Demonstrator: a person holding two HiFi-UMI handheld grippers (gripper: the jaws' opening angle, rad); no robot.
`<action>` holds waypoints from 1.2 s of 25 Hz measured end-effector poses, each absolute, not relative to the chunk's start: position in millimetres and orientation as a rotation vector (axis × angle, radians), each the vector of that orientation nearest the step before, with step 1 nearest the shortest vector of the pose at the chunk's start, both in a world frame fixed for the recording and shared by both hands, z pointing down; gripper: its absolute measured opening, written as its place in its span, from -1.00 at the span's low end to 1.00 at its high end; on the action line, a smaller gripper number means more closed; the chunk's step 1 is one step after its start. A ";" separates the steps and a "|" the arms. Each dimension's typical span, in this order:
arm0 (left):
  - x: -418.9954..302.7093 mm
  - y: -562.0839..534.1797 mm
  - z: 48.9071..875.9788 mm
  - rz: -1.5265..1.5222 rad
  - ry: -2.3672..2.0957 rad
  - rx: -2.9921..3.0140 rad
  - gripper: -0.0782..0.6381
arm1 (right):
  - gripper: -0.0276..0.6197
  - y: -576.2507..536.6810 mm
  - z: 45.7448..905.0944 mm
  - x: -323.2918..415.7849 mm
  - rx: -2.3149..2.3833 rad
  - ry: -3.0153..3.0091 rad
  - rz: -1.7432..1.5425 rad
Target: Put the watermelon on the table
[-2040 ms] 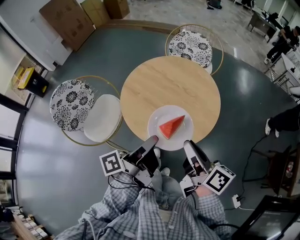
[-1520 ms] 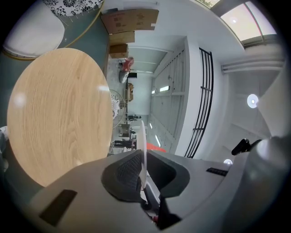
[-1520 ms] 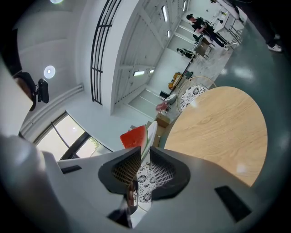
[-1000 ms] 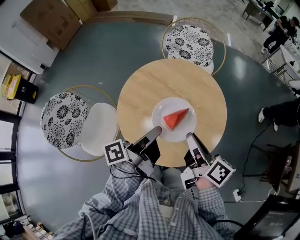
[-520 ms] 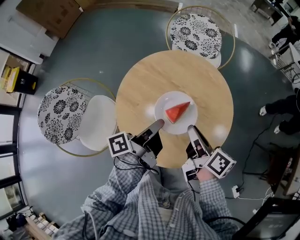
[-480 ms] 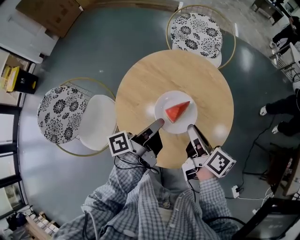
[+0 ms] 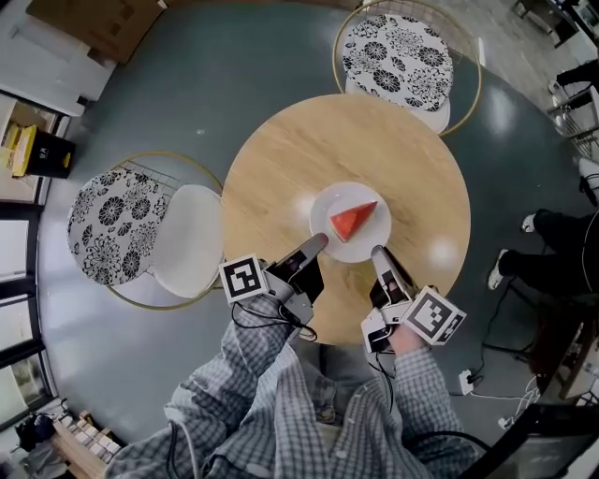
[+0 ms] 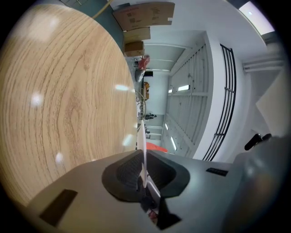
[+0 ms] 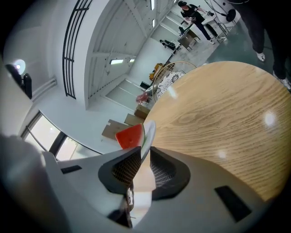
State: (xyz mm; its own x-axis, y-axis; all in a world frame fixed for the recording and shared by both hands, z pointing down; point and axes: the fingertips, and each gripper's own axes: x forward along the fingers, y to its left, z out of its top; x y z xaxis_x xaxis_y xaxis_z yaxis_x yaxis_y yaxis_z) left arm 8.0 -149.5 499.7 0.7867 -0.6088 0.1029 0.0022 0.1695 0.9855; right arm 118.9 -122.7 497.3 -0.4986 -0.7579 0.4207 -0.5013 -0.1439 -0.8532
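L hand-held gripper (image 7: pixel 318 242) & R hand-held gripper (image 7: pixel 377 252) grip watermelon (image 7: pixel 353 222) plate (image 7: pixel 325 217).

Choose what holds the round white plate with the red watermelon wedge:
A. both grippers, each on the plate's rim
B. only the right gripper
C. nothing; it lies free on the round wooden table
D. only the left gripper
A: the rim of the round white plate, which carries the red watermelon wedge, is clamped in the left gripper and also in the right gripper.

Open office-like hall: round café table (image 7: pixel 309 150), patterned chairs (image 7: pixel 393 51), cardboard boxes (image 7: pixel 89 23), grey floor (image 7: pixel 243 65)
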 end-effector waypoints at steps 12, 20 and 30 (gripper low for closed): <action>21.9 -164.7 536.7 -0.420 -0.590 1.313 -0.70 | -0.70 -136.5 535.9 132.8 -1.480 1.848 -1.800; 24.8 -165.6 552.3 -0.396 -0.613 1.294 -0.70 | -0.70 -137.2 552.5 135.8 -1.512 1.826 -1.844; 21.9 -165.4 573.0 -0.318 -0.679 1.296 -0.71 | -0.70 -139.8 565.8 135.5 -1.549 1.873 -1.877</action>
State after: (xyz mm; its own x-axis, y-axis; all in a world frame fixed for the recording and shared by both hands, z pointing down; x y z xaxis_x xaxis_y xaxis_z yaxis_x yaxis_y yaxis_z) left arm 21.9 -165.4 573.0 0.7677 -0.5753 0.2822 -0.1519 0.2644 0.9524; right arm 135.5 -139.8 565.8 -0.4891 -0.6577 0.5729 -0.5713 -0.2548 -0.7802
